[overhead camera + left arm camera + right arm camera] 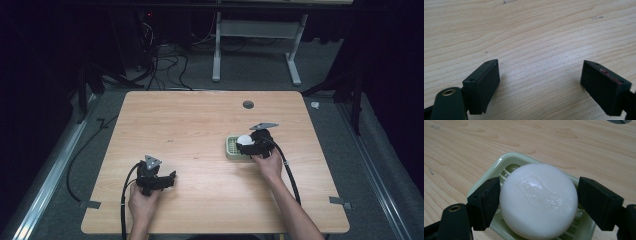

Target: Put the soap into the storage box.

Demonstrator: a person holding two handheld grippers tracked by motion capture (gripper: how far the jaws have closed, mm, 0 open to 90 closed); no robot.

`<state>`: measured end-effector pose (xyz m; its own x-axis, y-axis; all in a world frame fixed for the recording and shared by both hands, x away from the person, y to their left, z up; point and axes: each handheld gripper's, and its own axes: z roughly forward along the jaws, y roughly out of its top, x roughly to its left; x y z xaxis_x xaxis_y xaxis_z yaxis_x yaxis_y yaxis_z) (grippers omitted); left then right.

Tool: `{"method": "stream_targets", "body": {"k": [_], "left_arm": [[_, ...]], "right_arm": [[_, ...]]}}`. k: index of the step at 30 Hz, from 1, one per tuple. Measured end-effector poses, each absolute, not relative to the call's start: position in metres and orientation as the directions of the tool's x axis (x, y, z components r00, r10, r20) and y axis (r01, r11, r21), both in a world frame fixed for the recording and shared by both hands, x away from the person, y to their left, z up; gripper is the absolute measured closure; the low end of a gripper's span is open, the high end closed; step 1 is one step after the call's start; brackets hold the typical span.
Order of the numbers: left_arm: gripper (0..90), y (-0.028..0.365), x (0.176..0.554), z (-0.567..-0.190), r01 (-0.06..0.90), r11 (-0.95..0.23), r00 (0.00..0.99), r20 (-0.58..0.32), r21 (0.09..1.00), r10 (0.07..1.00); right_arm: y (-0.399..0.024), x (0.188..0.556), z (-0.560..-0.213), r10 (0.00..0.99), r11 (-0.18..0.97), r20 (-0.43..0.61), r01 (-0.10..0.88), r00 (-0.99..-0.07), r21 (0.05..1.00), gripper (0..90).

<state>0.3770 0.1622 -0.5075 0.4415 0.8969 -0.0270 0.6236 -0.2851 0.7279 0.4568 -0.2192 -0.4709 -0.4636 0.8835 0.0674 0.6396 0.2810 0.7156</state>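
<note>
Wooden table (pixel 200 130) bearing green dish (pixel 232 148)

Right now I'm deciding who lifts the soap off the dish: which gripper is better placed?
The right gripper: its jaws already flank the white soap on the green dish. The left gripper hangs open over bare table.

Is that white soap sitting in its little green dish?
Yes: the soap sits over the dish's slats, between the right gripper's jaws.

No text, label, brand, number or sign can be read on anything shown, and no legible marking is borne by any surface.
</note>
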Motion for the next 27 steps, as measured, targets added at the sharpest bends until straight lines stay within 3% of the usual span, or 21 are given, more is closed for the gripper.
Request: {"method": "stream_targets", "body": {"k": [27], "left_arm": [[16.2, 0.162, 0.377, -0.508, 0.623, -0.287, 0.442, -0.024, 0.728, 0.897]], "right_arm": [[-0.232, 0.439, -0.444, 0.877, 0.234, 0.090, 0.584, -0.471, 0.777, 21.9]]}}
